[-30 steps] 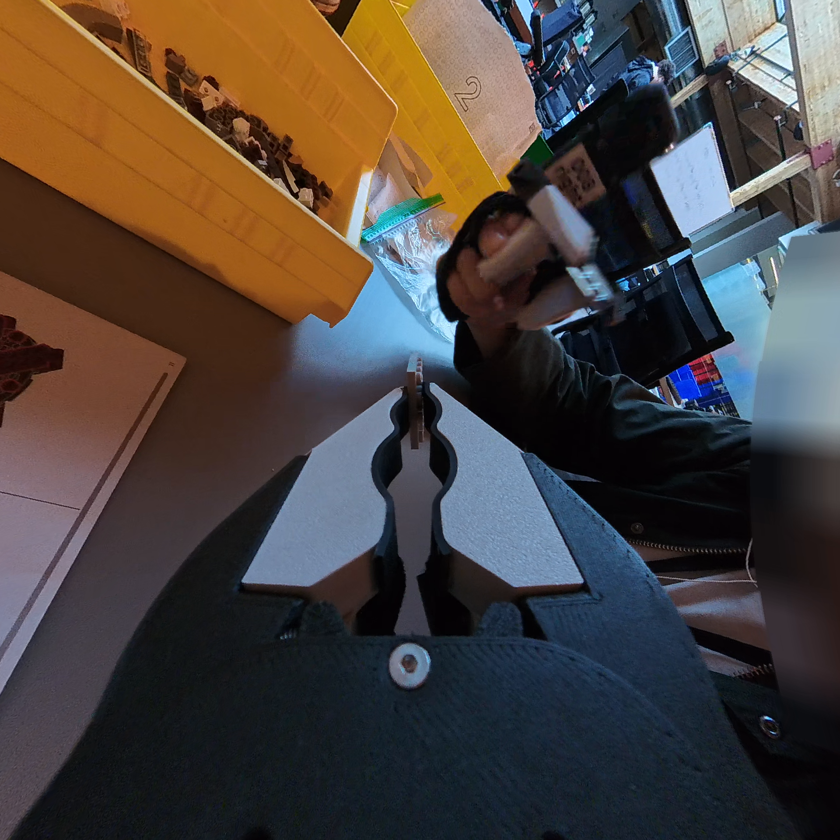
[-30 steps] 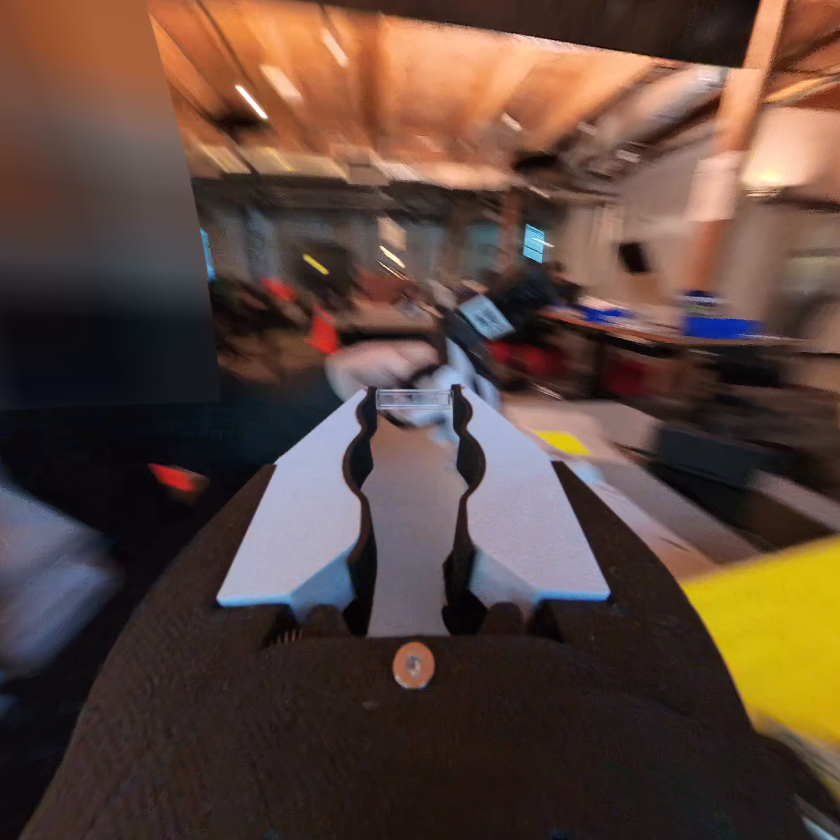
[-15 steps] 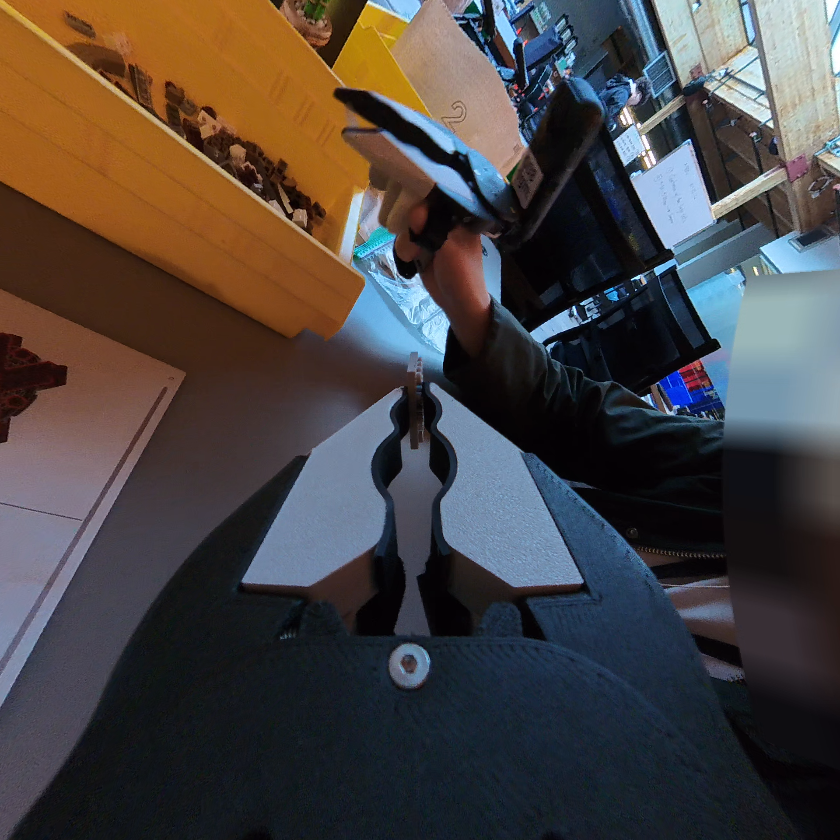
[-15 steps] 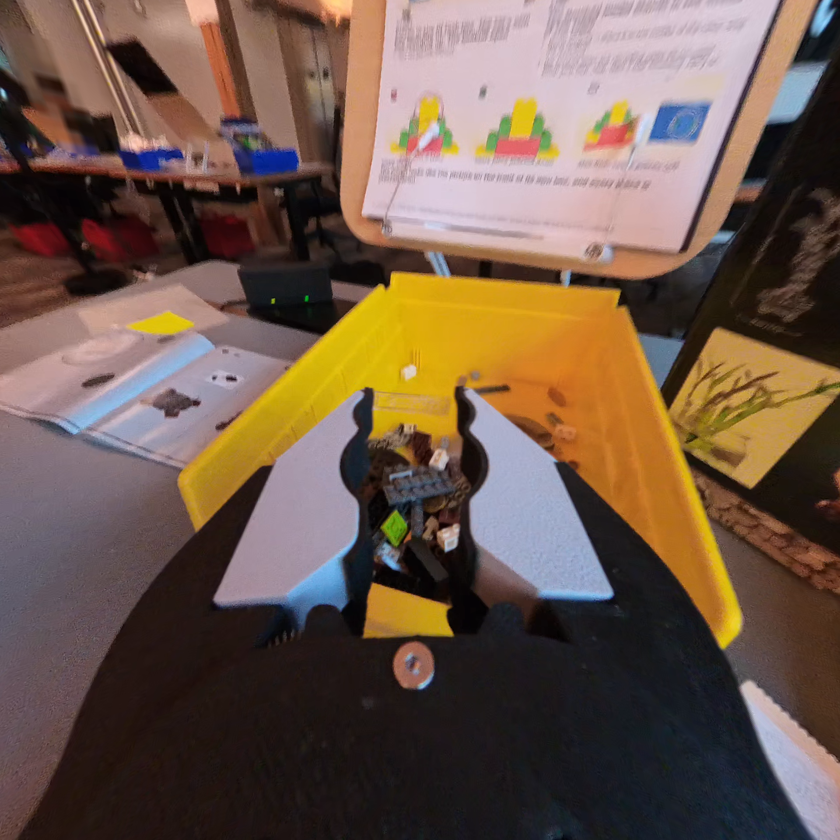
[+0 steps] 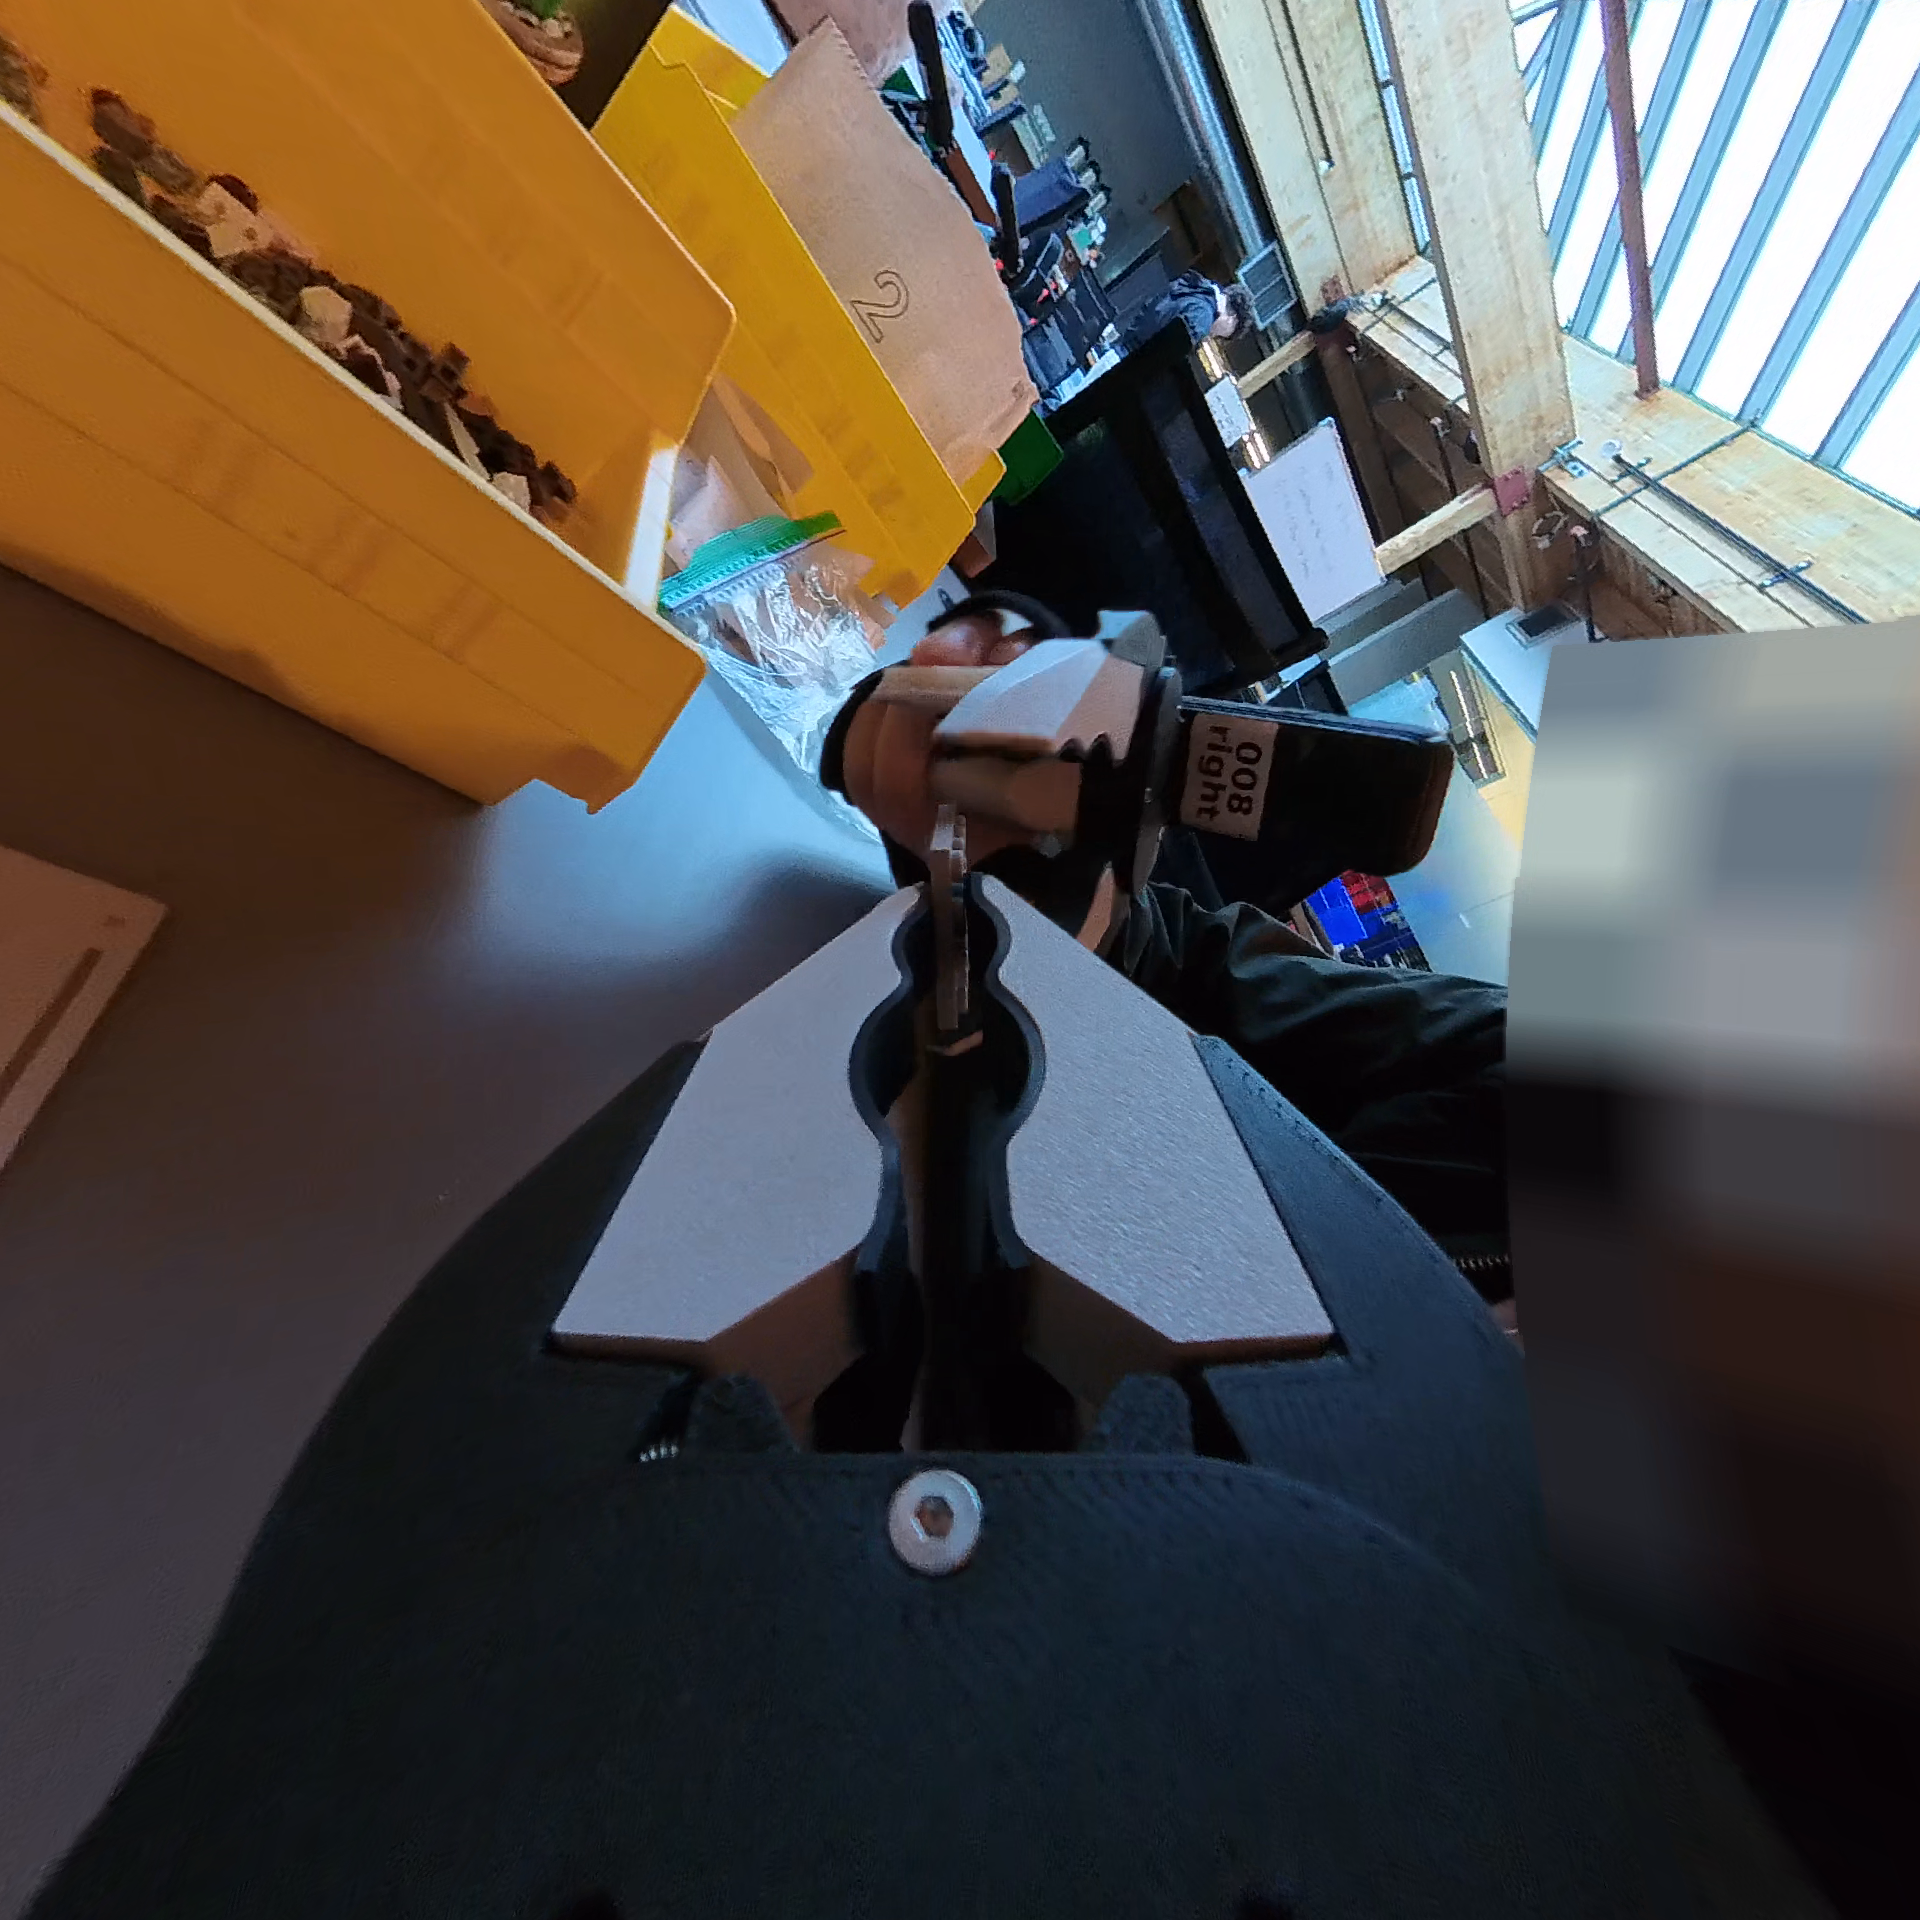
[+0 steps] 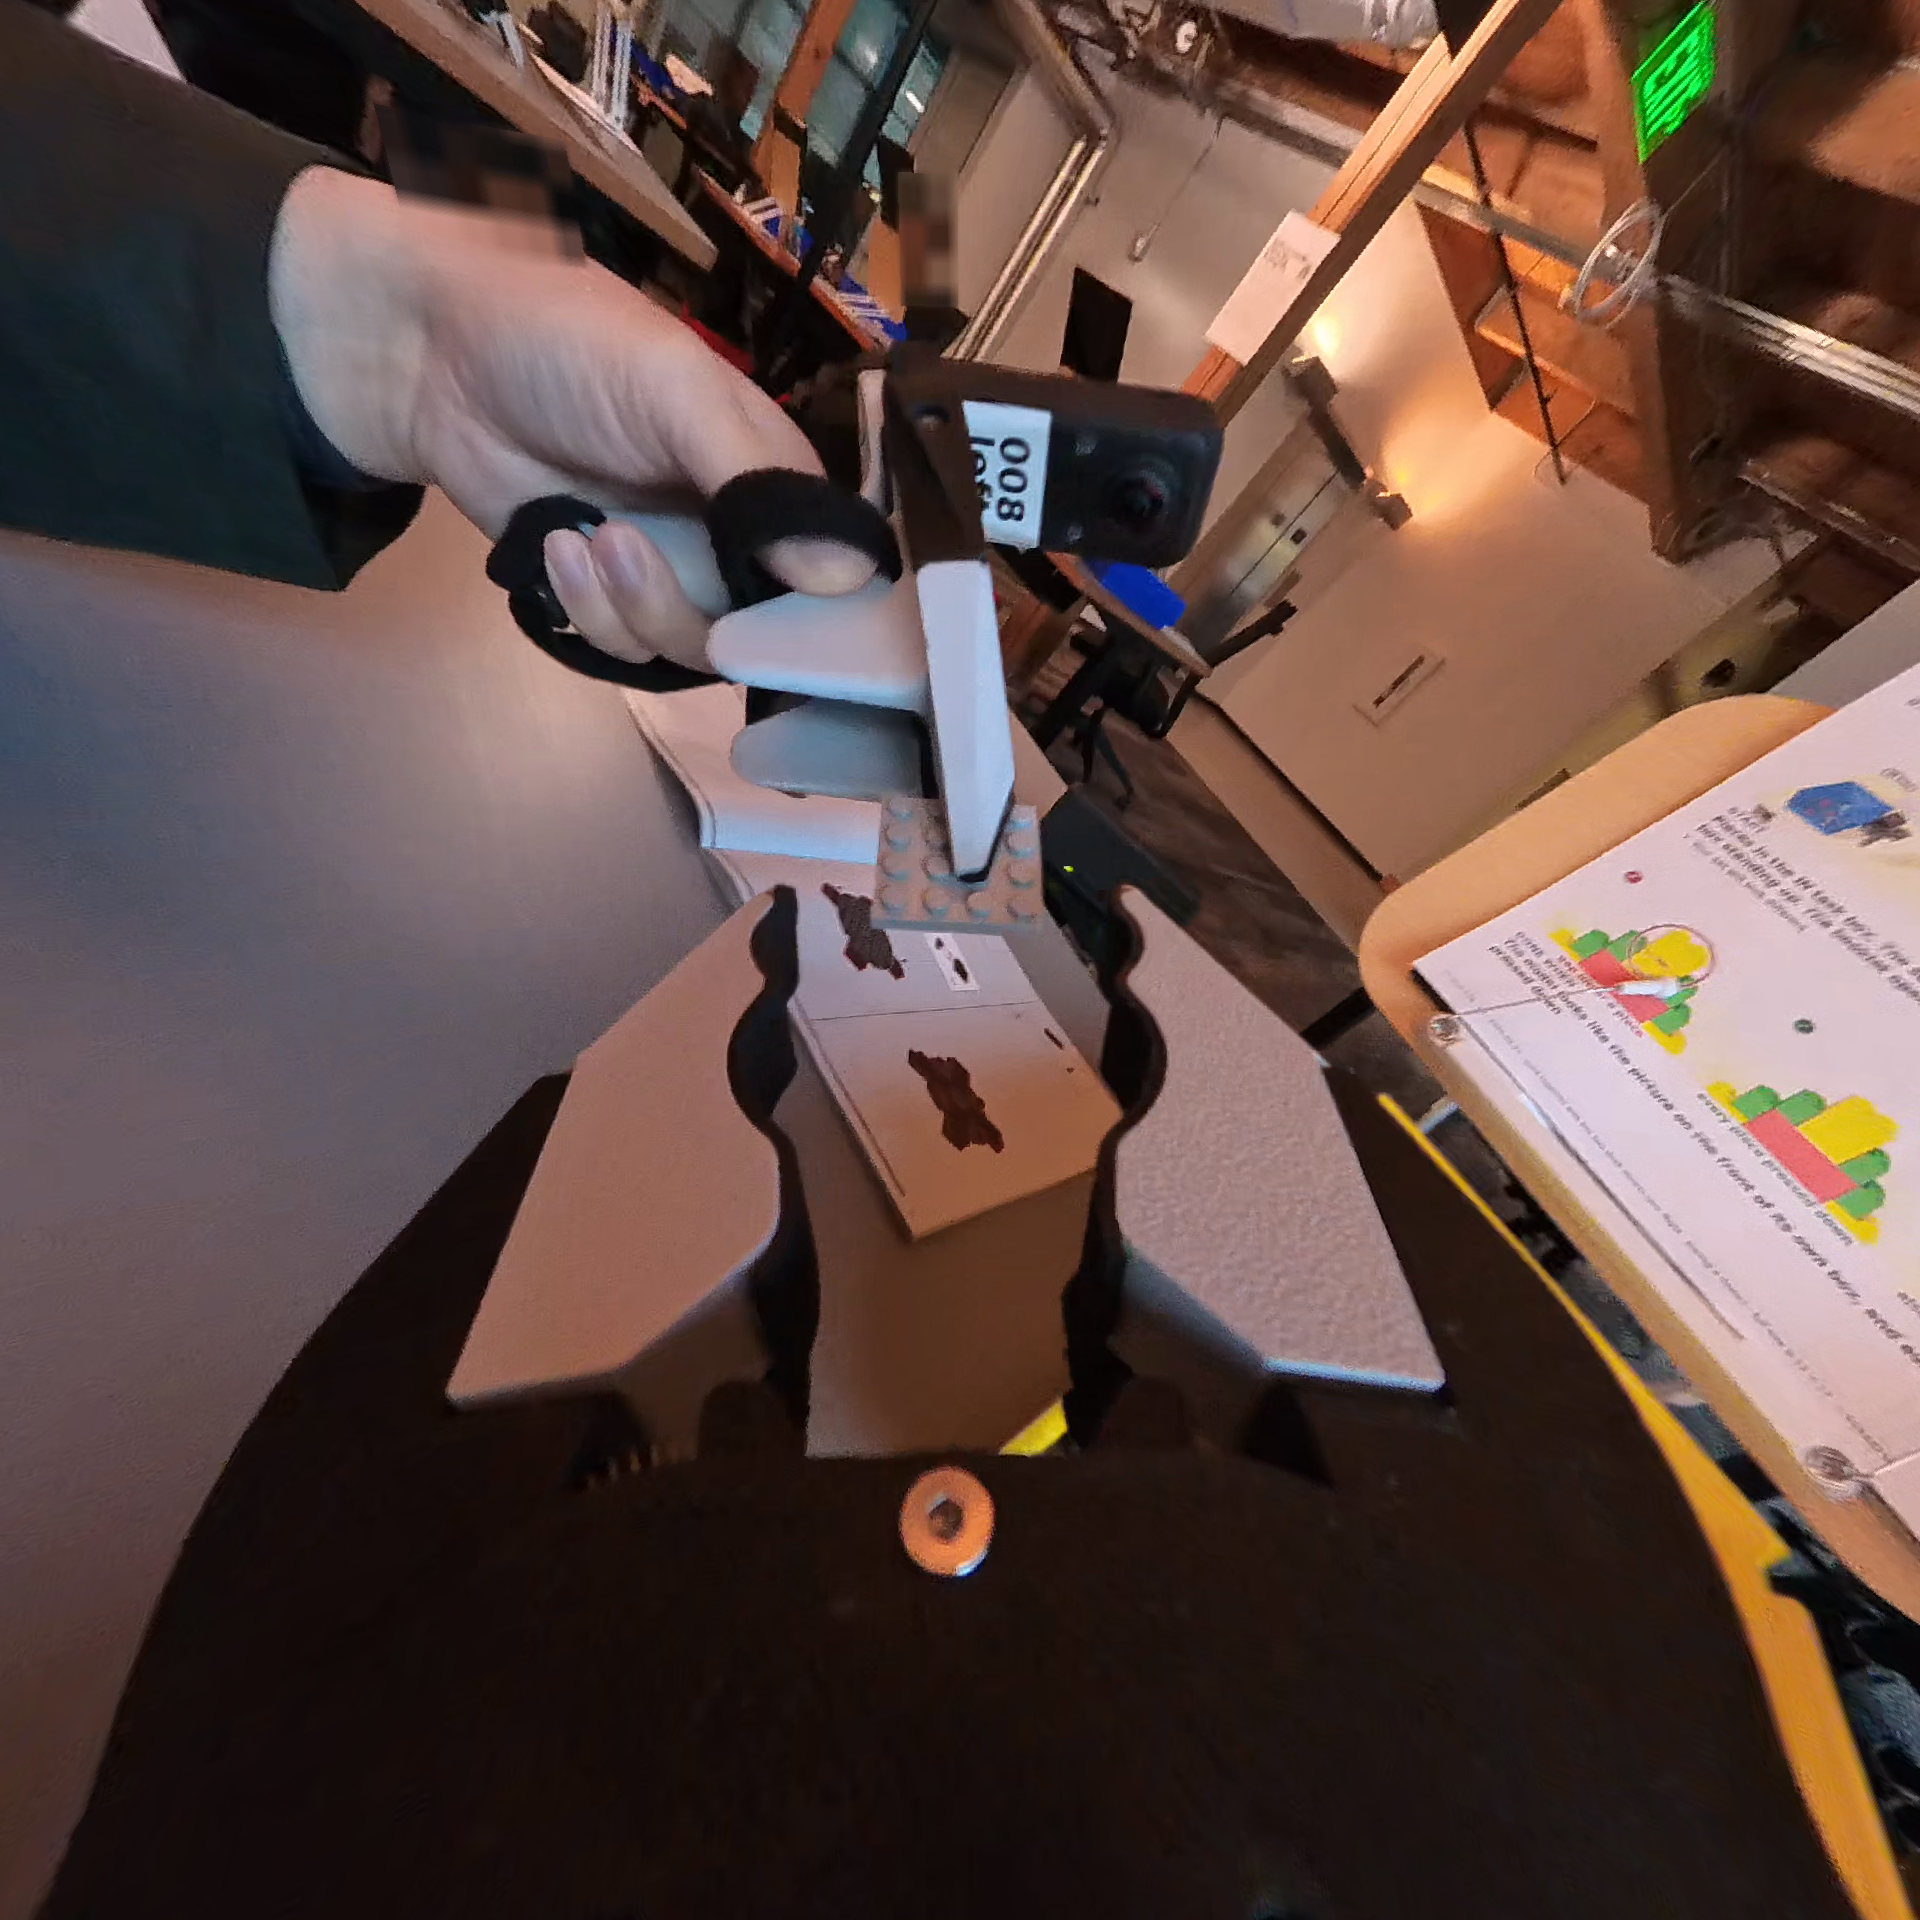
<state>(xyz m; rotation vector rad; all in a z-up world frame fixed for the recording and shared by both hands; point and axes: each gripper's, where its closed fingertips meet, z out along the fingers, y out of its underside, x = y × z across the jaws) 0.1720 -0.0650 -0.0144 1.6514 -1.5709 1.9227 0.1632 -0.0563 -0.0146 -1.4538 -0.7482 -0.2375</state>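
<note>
My left gripper (image 5: 951, 904) is pinching a thin grey studded plate (image 5: 948, 914) edge-on between its fingertips, jaws drawn nearly together on it. From my right wrist camera the same plate (image 6: 958, 864) is showing its studded face, clamped at the tip of the left gripper (image 6: 971, 831), which my left hand (image 6: 540, 416) is gripping through black finger loops. My right gripper (image 6: 951, 997) is hovering just below that plate with its jaws spread wide and nothing between them; in the left wrist view the right gripper (image 5: 1039, 738) is sitting just beyond the plate.

Under both grippers the grey table (image 5: 312, 987) is stretching out, with an open instruction booklet (image 6: 935, 1060) lying on it. A yellow bin (image 5: 343, 561) of small dark bricks is standing on the table's far side, a clear plastic bag (image 5: 779, 634) beside it. To my right a tan board (image 6: 1714, 1060) with a printed sheet is leaning. Beyond, a workshop with timber beams (image 5: 1475, 239) and distant tables is showing.
</note>
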